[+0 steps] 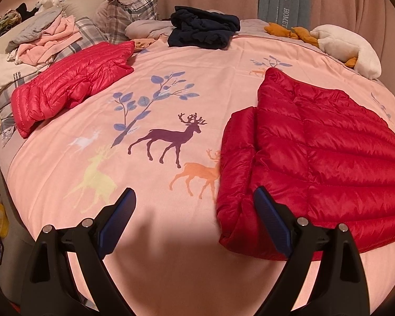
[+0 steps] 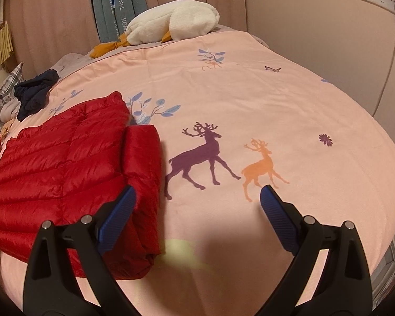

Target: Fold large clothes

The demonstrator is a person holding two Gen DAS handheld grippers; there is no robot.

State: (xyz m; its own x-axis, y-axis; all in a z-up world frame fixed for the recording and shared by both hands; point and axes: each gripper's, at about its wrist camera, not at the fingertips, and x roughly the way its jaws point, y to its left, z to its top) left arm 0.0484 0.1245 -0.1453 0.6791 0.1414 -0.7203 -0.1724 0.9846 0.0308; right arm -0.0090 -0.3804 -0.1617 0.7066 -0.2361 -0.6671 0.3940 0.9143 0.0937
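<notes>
A dark red quilted down jacket point(image 1: 316, 152) lies flat on the pink deer-print bedspread point(image 1: 155, 84), its sleeves folded in along both sides. My left gripper point(image 1: 194, 197) hovers open just left of the jacket's left folded sleeve, with its right finger point(image 1: 270, 218) over the sleeve's edge. In the right wrist view the same jacket point(image 2: 65, 163) lies at the left, and my right gripper point(image 2: 197, 194) hangs open over bare bedspread point(image 2: 276, 100), its left finger point(image 2: 118, 213) above the jacket's right sleeve. Nothing is between either pair of fingers.
A brighter red folded down jacket point(image 1: 73, 84) lies at the far left. A dark navy garment point(image 1: 202, 30) sits at the back by plaid pillows point(image 1: 123, 13) and a heap of pink and grey clothes point(image 1: 47, 39). A white plush goose point(image 2: 171, 23) lies at the bed's far edge.
</notes>
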